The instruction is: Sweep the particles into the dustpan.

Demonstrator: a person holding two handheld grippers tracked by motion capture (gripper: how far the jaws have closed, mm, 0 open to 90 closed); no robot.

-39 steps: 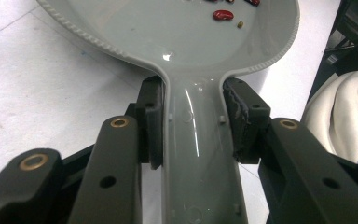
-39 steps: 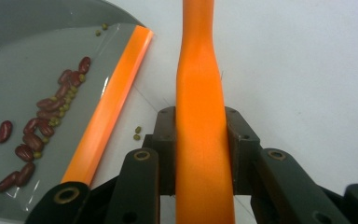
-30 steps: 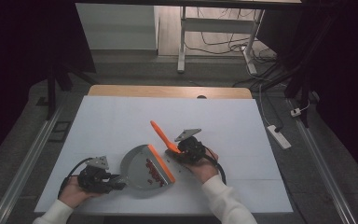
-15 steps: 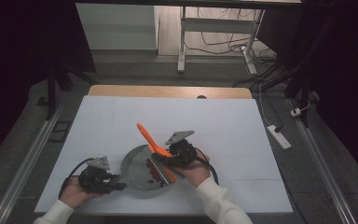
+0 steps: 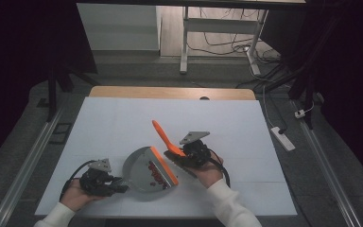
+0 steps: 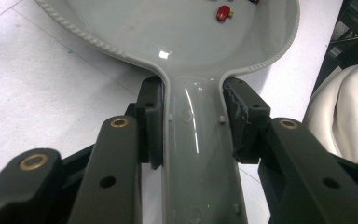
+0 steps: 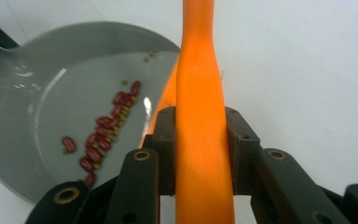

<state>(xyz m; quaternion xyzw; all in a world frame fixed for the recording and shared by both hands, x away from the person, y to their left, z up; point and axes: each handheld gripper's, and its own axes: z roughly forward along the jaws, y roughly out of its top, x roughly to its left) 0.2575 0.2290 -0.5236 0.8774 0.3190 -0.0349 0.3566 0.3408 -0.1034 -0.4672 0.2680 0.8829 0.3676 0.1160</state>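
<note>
Here we are at the white table [image 5: 123, 123], and we have both hands busy. Our left tool [image 5: 105, 182] sits low near the front edge, and its jaws are clamped tight on the handle of the grey dustpan [image 5: 144, 168]; in the left gripper view we see the grey handle [image 6: 200, 154] squeezed between the two black pads [image 6: 151, 123], one on each side, with the pan's ribbed rim opening out ahead of them. The pan lies on the table between our two hands, its orange lip [image 5: 163, 165] turned towards our right side.

Over on the right, our right tool [image 5: 189, 153] is closed around the orange brush [image 5: 166, 139], gripping its handle, which slants up and away towards the far left in the high view. In the right gripper view the orange handle [image 7: 200, 140] runs straight up between the jaws, pinched on both sides.

And look inside the pan: a scatter of red beans [image 7: 105, 135] with small greenish ones among them, strung in a loose line across the grey floor of the pan [image 7: 42, 116]. A couple of the red ones show in the left gripper view too [image 6: 223, 13].
</note>
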